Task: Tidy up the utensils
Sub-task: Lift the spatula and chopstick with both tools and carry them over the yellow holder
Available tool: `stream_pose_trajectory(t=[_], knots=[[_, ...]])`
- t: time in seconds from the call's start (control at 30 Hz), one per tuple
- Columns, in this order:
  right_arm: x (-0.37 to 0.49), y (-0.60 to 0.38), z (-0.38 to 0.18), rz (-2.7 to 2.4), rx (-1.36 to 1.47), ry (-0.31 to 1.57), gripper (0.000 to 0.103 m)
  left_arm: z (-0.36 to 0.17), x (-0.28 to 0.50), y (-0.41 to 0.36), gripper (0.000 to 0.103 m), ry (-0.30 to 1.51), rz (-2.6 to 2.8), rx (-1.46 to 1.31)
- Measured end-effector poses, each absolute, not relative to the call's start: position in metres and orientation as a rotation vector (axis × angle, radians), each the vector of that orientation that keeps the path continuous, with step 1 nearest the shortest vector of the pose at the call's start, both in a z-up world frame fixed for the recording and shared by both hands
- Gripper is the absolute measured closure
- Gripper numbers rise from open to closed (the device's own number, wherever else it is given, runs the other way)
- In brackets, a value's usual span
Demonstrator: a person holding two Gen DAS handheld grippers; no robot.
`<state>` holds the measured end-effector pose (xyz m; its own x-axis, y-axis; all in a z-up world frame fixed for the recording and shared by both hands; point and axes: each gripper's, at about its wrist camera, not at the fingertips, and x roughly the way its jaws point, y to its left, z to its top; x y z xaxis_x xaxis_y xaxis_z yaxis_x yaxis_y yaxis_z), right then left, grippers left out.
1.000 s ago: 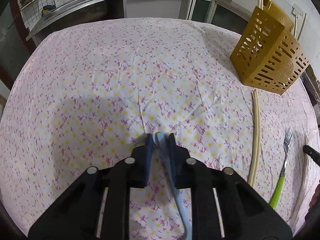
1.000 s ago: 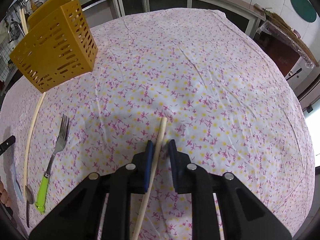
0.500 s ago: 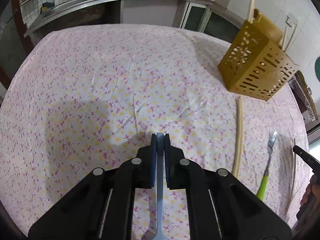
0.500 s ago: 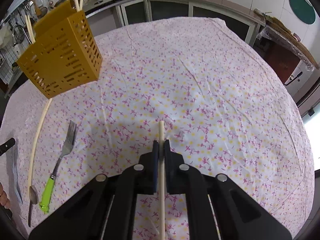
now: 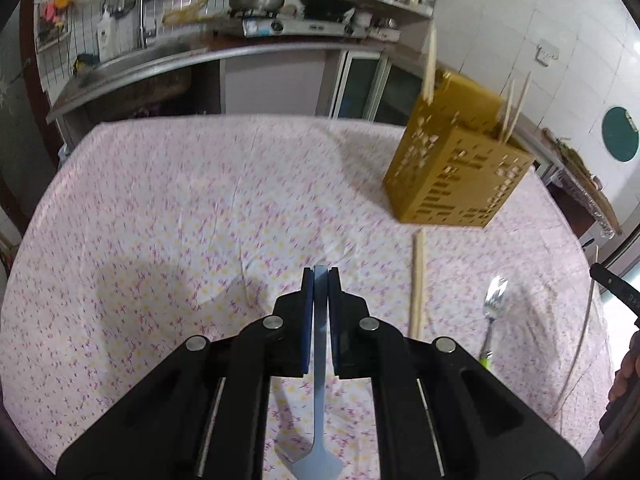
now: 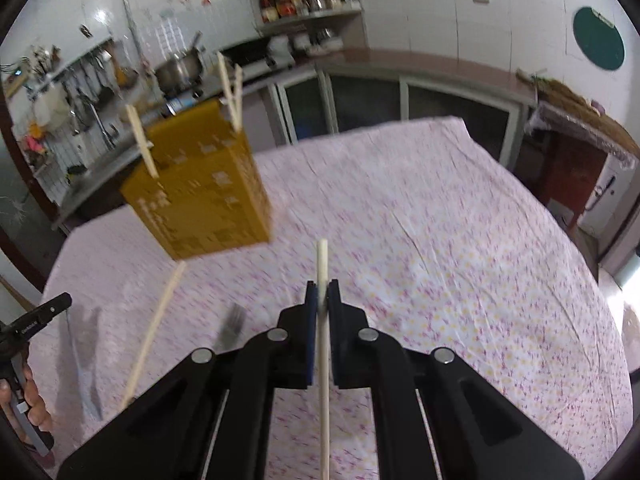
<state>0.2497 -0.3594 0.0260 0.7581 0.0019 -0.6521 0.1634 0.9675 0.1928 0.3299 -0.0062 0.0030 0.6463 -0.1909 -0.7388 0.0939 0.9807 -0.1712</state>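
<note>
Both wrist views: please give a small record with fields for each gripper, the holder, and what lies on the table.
left gripper: shut on blue utensil
right gripper: shut on chopstick
holder: yellow, slotted, on the table, chopsticks standing in it
on cloth: loose chopstick, fork with green handle

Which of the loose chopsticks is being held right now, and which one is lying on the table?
The chopstick clamped in the right hand-held gripper is held, off the cloth. The other chopstick lies flat on the tablecloth, below the yellow holder.
</note>
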Motion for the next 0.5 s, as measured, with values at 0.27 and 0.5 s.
stream_pose_trajectory(t=[0.27,0.5], knots=[[0.246,-0.353,0.054,-0.083,0.222,0.551,0.097,0.045,0.315,-0.021,0.097,0.717,-0.198,-0.096],[0.259,-0.349,0.081,-0.081,0.215,0.471,0.097,0.072,0.323,-0.035,0.097,0.666,-0.226,-0.098]])
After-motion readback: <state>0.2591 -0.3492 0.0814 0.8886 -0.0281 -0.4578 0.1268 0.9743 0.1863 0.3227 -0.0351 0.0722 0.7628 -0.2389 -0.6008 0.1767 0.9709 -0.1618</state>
